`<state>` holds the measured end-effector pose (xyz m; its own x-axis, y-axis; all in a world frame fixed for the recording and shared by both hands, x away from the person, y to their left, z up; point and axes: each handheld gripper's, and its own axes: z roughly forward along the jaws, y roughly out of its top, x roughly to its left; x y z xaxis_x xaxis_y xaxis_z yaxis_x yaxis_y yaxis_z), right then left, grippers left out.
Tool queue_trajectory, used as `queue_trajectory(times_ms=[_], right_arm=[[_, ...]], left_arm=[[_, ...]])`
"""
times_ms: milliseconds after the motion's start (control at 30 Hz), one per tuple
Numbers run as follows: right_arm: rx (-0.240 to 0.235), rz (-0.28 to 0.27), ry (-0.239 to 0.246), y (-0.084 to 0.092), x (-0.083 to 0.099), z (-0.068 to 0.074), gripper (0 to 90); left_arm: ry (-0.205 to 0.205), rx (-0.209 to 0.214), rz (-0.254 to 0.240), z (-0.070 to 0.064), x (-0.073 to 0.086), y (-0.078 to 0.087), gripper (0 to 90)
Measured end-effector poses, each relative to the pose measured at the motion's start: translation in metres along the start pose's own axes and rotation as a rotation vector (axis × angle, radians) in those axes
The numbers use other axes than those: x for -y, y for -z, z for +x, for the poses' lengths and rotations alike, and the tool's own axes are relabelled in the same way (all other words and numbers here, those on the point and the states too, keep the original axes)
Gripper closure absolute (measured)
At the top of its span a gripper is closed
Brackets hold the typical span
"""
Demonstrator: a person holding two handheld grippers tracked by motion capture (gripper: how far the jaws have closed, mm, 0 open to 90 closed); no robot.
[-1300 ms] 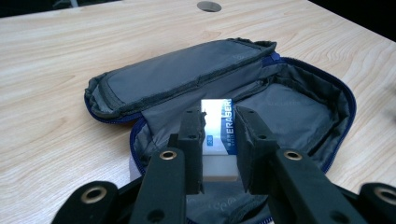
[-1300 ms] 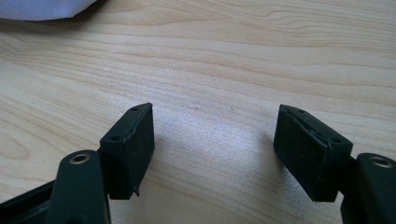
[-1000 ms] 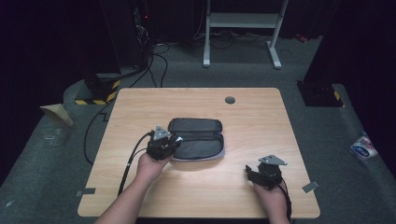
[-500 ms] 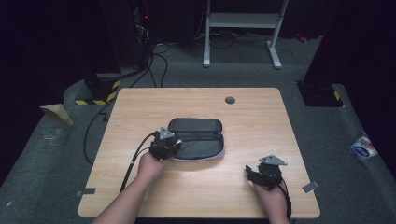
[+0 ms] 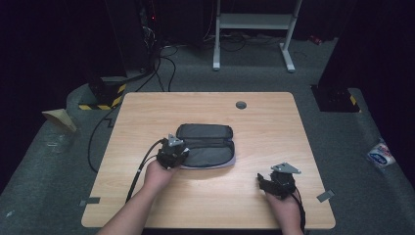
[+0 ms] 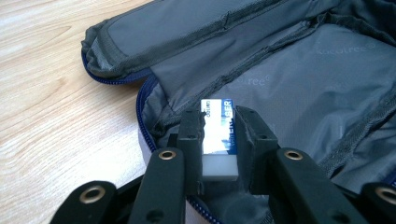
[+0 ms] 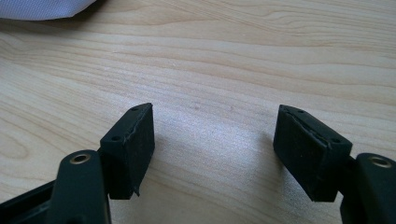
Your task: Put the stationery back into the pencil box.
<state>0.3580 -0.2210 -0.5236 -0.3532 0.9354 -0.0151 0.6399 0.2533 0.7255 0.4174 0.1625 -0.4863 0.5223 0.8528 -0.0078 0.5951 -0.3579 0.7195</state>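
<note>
On the wooden table (image 5: 205, 205), a little toward the person's left of centre, lies a grey zip-up pencil case (image 5: 208, 146), opened flat so its fabric lining faces up. At its near-left corner sits the left gripper (image 5: 172, 152), held in the person's left hand (image 5: 157, 174), with a black cable trailing back from it toward the table's near edge.

From the left gripper view, the two black jaws are pressed against the sides of a small white eraser (image 6: 218, 140) in a blue-and-white paper sleeve — a firm pinch, one pad on each long side, the bare white end toward the camera and the sleeved end pointing into the case. The eraser hangs just over the case's inner lining (image 6: 289, 88), inside the blue zipper edge (image 6: 142, 100) that curves round the corner; whether it touches the fabric underneath cannot be told.

Well apart, near the table's near-right corner, the right gripper (image 5: 279, 180) rests in the person's right hand (image 5: 286, 208), a grey three-cornered plate on top of it. Its own view shows the jaws spread wide with nothing between them — bare wood grain under the gap, and a pale edge of the case (image 7: 46, 8) at the upper left.
</note>
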Motion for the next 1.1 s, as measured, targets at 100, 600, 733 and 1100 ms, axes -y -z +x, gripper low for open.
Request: queue_trajectory(times_ms=[100,600,733,1100], right_arm=[[0.000,0.000,0.000,0.000,0.000,0.000,29.0],[0.001,-0.001,0.002,0.000,0.000,0.000,29.1],[0.000,-0.001,0.001,0.000,0.000,0.000,29.1],[0.002,-0.001,0.001,0.000,0.000,0.000,29.1]], left_arm=[[-0.004,-0.004,0.002,-0.001,0.001,0.002,72.6],[0.058,0.025,-0.151,0.015,0.003,0.027,50.0],[0.086,0.062,-0.167,0.029,0.011,0.030,35.6],[0.121,0.014,-0.079,0.061,0.045,0.031,7.6]])
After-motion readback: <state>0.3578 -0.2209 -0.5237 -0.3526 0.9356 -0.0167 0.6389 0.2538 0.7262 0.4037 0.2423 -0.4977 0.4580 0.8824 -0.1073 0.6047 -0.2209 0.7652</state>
